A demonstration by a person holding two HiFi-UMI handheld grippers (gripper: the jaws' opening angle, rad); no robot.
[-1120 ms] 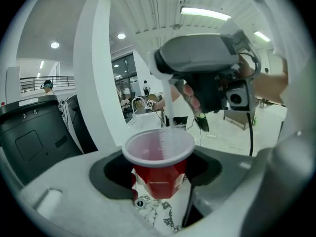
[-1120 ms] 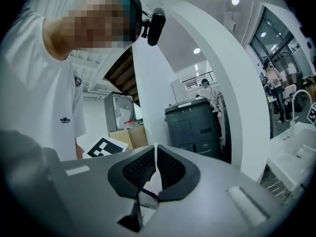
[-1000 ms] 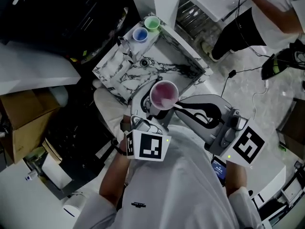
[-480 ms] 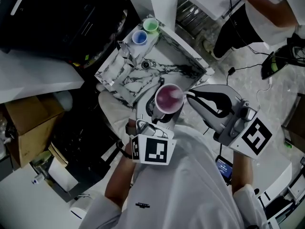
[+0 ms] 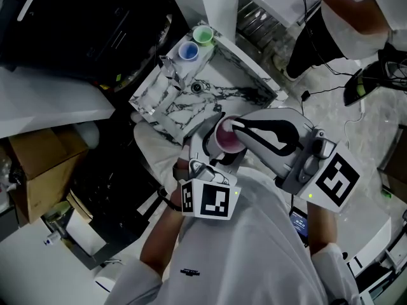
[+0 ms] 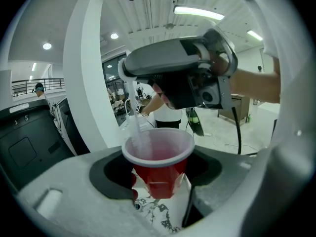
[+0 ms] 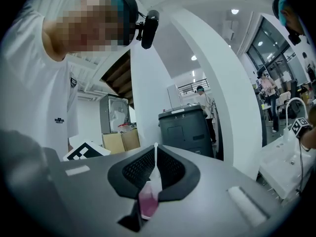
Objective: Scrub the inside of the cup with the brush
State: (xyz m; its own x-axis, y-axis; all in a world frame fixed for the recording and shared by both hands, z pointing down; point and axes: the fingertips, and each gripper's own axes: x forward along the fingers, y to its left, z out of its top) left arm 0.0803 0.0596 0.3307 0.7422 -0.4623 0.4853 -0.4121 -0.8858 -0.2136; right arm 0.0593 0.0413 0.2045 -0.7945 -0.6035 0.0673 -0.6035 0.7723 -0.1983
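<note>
My left gripper [image 5: 211, 146] is shut on a red plastic cup [image 5: 224, 140], held upright above the sink's near edge. In the left gripper view the cup [image 6: 159, 163] sits between the jaws with its mouth toward the camera. A thin translucent brush [image 6: 134, 131] reaches down into it along its left inner wall. My right gripper [image 5: 236, 129] hangs right over the cup's mouth, shut on the brush. In the right gripper view the brush's white stem [image 7: 155, 164] and pink grip [image 7: 147, 201] are pinched between the jaws.
A marble-patterned sink [image 5: 166, 97] with a faucet [image 5: 169, 68] lies beyond the cup. A blue cup [image 5: 187, 51] and a green cup [image 5: 203, 33] stand at its far corner. Another person [image 5: 346, 14] stands at the upper right, with cables on the floor. Cardboard boxes [image 5: 35, 164] sit at left.
My right gripper has swung left and now covers part of the cup's mouth, bringing the brush down into the cup. The left gripper and cup have barely shifted.
</note>
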